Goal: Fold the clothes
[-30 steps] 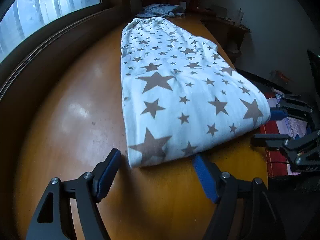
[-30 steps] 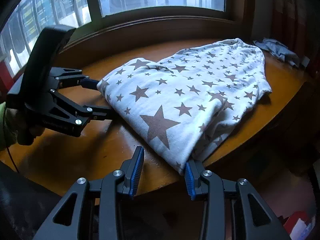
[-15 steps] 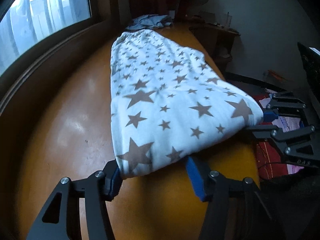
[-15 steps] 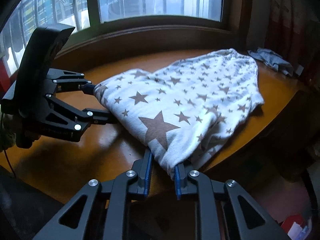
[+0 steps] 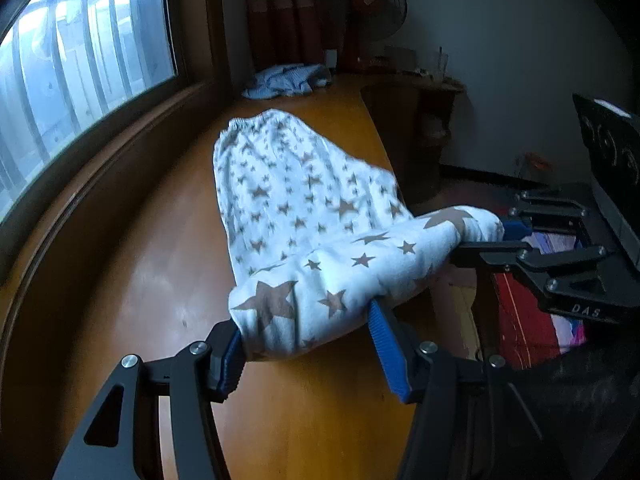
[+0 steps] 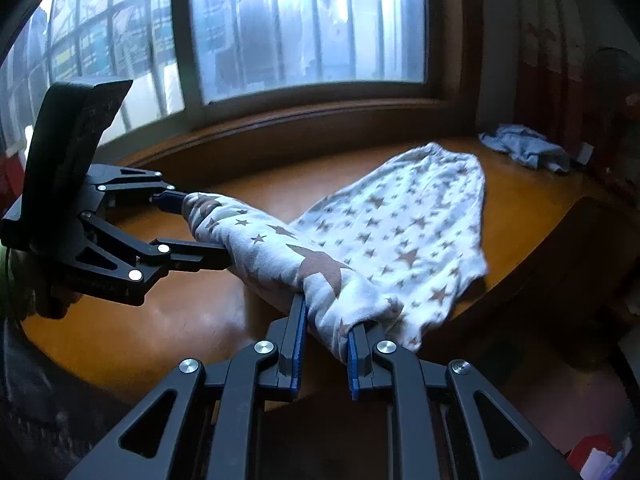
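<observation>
While the left gripper (image 5: 306,344) and right gripper (image 6: 326,338) each clench a near corner of the star-print garment (image 5: 296,208) (waistband lying toward the desk's (image 5: 132,264) far edge), the fold begins, needing an even carry forward.

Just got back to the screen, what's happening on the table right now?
A person is folding the star-print garment. The left hand-held gripper and the right hand-held gripper each pinch a corner of its near end, which hangs raised off the table. The far end lies flat, near a crumpled blue cloth.
</observation>
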Demonstrator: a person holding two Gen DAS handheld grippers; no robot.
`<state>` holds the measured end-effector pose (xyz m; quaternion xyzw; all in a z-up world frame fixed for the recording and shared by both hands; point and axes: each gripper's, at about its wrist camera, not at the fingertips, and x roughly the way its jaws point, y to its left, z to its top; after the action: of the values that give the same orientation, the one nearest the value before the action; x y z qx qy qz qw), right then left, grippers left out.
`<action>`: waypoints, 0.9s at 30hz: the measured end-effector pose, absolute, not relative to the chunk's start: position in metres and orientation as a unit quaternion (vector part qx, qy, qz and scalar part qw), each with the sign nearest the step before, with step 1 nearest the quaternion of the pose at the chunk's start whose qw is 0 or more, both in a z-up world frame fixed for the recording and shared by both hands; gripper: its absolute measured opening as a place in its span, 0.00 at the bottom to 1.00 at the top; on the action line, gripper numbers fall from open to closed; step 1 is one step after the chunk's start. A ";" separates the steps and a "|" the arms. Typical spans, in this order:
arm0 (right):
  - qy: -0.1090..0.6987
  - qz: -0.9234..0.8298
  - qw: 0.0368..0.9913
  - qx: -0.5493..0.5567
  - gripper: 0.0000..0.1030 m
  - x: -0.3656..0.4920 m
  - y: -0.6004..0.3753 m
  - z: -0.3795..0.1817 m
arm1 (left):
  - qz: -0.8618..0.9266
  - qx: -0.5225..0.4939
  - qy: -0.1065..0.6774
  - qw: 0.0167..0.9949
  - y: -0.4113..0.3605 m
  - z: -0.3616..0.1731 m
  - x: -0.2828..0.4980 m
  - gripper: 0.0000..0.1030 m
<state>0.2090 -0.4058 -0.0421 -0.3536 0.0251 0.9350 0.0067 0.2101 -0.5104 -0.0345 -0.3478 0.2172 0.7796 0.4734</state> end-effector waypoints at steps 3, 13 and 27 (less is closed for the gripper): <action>0.022 0.940 0.021 -0.341 0.17 0.199 -0.396 -0.039 | 0.787 -0.335 0.218 0.471 -0.499 -0.030 0.197 0.52; 0.048 0.943 0.054 -0.324 0.17 0.166 -0.365 -0.048 | 0.789 -0.339 0.220 0.462 -0.470 -0.047 0.154 0.53; 0.100 0.919 0.110 -0.366 0.17 0.123 -0.332 -0.085 | 0.790 -0.376 0.208 0.438 -0.432 -0.089 0.104 0.61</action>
<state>0.1234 -0.3321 -0.0848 -0.3655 0.0996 0.9189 0.1103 0.1040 -0.4323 -0.0886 -0.3762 0.2081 0.7895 0.4380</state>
